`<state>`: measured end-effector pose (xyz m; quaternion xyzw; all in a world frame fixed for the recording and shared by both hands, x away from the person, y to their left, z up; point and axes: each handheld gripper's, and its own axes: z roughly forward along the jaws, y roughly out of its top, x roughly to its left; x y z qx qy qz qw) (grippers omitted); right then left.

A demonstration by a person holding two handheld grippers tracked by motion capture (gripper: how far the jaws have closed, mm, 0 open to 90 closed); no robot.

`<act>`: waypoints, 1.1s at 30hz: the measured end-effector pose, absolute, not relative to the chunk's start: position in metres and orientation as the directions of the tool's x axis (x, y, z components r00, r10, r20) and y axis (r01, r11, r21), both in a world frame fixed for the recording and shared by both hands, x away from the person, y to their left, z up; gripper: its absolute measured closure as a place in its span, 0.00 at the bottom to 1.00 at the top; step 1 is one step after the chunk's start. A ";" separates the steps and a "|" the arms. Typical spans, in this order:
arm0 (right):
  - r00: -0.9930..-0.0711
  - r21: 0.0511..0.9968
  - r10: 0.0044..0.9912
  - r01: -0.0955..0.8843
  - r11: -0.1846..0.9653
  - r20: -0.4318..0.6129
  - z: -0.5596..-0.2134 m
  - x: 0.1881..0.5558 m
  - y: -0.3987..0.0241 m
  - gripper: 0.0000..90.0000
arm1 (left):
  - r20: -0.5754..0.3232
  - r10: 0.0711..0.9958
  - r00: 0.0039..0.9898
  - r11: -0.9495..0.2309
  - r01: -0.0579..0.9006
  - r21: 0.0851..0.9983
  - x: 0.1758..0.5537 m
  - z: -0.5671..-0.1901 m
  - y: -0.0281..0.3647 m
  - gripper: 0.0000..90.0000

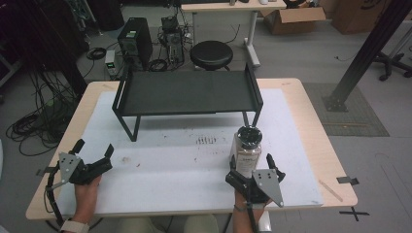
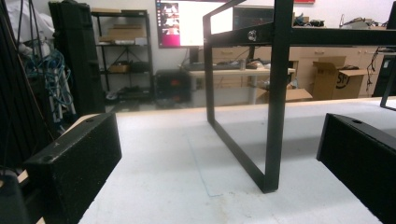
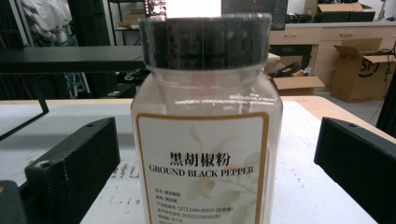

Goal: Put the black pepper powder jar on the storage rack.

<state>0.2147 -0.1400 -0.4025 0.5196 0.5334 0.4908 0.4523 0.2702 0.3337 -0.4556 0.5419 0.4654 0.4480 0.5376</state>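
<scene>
1. My jaws carry matt black pads point(image 3: 74, 163) with a fine, grainy texture.
2. The pepper jar point(image 3: 205, 126) looks like clear glossy plastic, with a ribbed black cap point(image 3: 205, 39) and a paper label point(image 3: 203, 168).
3. At twelve o'clock, the rack point(image 1: 187, 92) is matt black metal.
4. The table point(image 1: 311, 126) has a pale wood edge under a scuffed white matt sheet point(image 1: 170, 165).

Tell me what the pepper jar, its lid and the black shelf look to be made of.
Pepper jar: clear glossy plastic or glass, going by the see-through wall with highlights; which one is unclear. It carries a paper-looking label. Lid: black, ribbed, likely plastic under shiny film. Black shelf: probably matte painted metal, judging by its thin flat bar legs and bolt.
</scene>
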 end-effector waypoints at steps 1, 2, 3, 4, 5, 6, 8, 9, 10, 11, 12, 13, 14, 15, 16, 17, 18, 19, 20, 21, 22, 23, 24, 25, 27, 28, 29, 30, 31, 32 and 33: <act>-0.047 0.993 0.999 0.113 -0.020 0.025 -0.403 0.215 -0.140 0.00 | -0.015 0.986 0.165 0.011 0.023 1.000 0.270 -0.456 0.334 0.00; -0.045 0.993 0.999 0.116 -0.018 0.023 -0.405 0.216 -0.139 0.00 | -0.015 0.986 0.165 0.011 0.022 1.000 0.270 -0.456 0.334 0.00; -0.044 0.993 0.999 0.118 -0.018 0.024 -0.405 0.217 -0.139 0.00 | -0.015 0.986 0.165 0.011 0.022 1.000 0.270 -0.456 0.334 0.00; -0.042 0.993 0.999 0.120 -0.017 0.022 -0.406 0.217 -0.138 0.00 | -0.015 0.986 0.165 0.011 0.022 1.000 0.270 -0.456 0.334 0.00; -0.039 0.992 0.999 0.122 -0.013 0.018 -0.407 0.218 -0.138 0.00 | -0.014 0.986 0.166 0.011 0.023 1.000 0.270 -0.456 0.334 0.00; -0.038 0.992 0.999 0.125 -0.011 0.016 -0.408 0.218 -0.137 0.00 | -0.015 0.986 0.165 0.011 0.022 1.000 0.270 -0.456 0.334 0.00; -0.032 0.992 0.999 0.130 -0.009 0.013 -0.410 0.220 -0.136 0.00 | -0.014 0.986 0.166 0.011 0.022 1.000 0.270 -0.456 0.334 0.00; -0.026 0.991 1.000 0.131 -0.009 0.013 -0.411 0.220 -0.136 0.00 | -0.014 0.986 0.166 0.011 0.022 1.000 0.270 -0.456 0.334 0.00; -0.026 0.991 1.000 0.133 -0.011 0.014 -0.412 0.221 -0.135 0.00 | -0.015 0.986 0.165 0.011 0.022 1.000 0.270 -0.456 0.334 0.00; -0.024 0.991 1.000 0.135 -0.012 0.016 -0.413 0.222 -0.135 0.00 | -0.014 0.986 0.166 0.010 0.022 1.000 0.270 -0.456 0.334 0.00; -0.021 0.991 1.000 0.136 -0.011 0.014 -0.413 0.223 -0.134 0.00 | -0.014 0.986 0.165 0.011 0.023 1.000 0.270 -0.456 0.334 0.00; -0.021 0.991 1.000 0.136 -0.011 0.014 -0.413 0.223 -0.134 0.00 | -0.014 0.986 0.165 0.011 0.023 1.000 0.270 -0.456 0.334 0.00; -0.019 0.990 1.000 0.138 -0.012 0.015 -0.415 0.224 -0.133 0.00 | -0.014 0.986 0.166 0.010 0.023 1.000 0.270 -0.456 0.334 0.00; -0.017 0.990 1.000 0.139 -0.012 0.015 -0.415 0.225 -0.133 0.00 | -0.014 0.986 0.166 0.010 0.023 1.000 0.270 -0.456 0.334 0.00; -0.017 0.990 1.000 0.140 -0.011 0.014 -0.416 0.226 -0.132 0.00 | -0.014 0.986 0.166 0.010 0.023 1.000 0.270 -0.456 0.334 0.00; -0.017 0.990 1.000 0.140 -0.011 0.014 -0.416 0.226 -0.132 0.00 | -0.014 0.986 0.166 0.010 0.023 1.000 0.270 -0.456 0.334 0.00; -0.012 0.990 1.000 0.141 -0.014 0.016 -0.417 0.228 -0.131 0.00 | -0.013 0.986 0.166 0.010 0.022 1.000 0.270 -0.456 0.334 0.00; -0.010 0.990 1.000 0.142 -0.013 0.015 -0.417 0.229 -0.130 0.00 | -0.014 0.986 0.166 0.010 0.022 1.000 0.270 -0.456 0.334 0.00; -0.009 0.990 1.000 0.142 -0.013 0.014 -0.417 0.230 -0.130 0.00 | -0.014 0.986 0.166 0.010 0.022 1.000 0.270 -0.456 0.334 0.00; -0.009 0.990 1.000 0.142 -0.013 0.014 -0.417 0.230 -0.130 0.00 | -0.014 0.986 0.166 0.010 0.022 1.000 0.270 -0.456 0.334 0.00; -0.007 0.989 1.000 0.146 -0.014 0.015 -0.419 0.233 -0.129 0.00 | -0.014 0.986 0.166 0.010 0.023 1.000 0.270 -0.456 0.334 0.00; -0.007 0.989 1.000 0.146 -0.014 0.015 -0.419 0.233 -0.129 0.00 | -0.014 0.986 0.166 0.010 0.023 1.000 0.270 -0.456 0.334 0.00; -0.005 0.989 1.000 0.148 -0.013 0.014 -0.420 0.235 -0.129 0.00 | -0.014 0.986 0.166 0.010 0.022 1.000 0.270 -0.456 0.334 0.00; -0.003 0.989 1.000 0.148 -0.012 0.013 -0.420 0.236 -0.128 0.00 | -0.014 0.986 0.166 0.010 0.022 1.000 0.270 -0.456 0.334 0.00; -0.002 0.989 1.000 0.150 -0.015 0.015 -0.422 0.238 -0.128 0.00 | -0.013 0.986 0.166 0.010 0.022 1.000 0.270 -0.456 0.334 0.00; -0.001 0.988 1.000 0.152 -0.014 0.014 -0.422 0.239 -0.128 0.00 | -0.014 0.986 0.166 0.010 0.022 1.000 0.270 -0.456 0.334 0.00; 0.001 0.988 1.000 0.153 -0.013 0.014 -0.423 0.240 -0.127 0.00 | -0.014 0.986 0.166 0.010 0.022 1.000 0.270 -0.456 0.334 0.00; 0.002 0.988 1.000 0.153 -0.013 0.013 -0.423 0.242 -0.127 0.00 | -0.014 0.986 0.167 0.010 0.022 1.000 0.270 -0.456 0.334 0.00; 0.002 0.988 1.000 0.153 -0.015 0.014 -0.424 0.242 -0.127 0.00 | -0.014 0.986 0.167 0.010 0.022 1.000 0.270 -0.456 0.334 0.00; 0.003 0.988 1.000 0.152 -0.015 0.015 -0.424 0.244 -0.127 0.00 | -0.014 0.986 0.166 0.010 0.022 1.000 0.270 -0.456 0.334 0.00; 0.004 0.988 1.000 0.152 -0.016 0.016 -0.425 0.245 -0.127 0.00 | -0.014 0.986 0.167 0.010 0.022 1.000 0.270 -0.456 0.334 0.00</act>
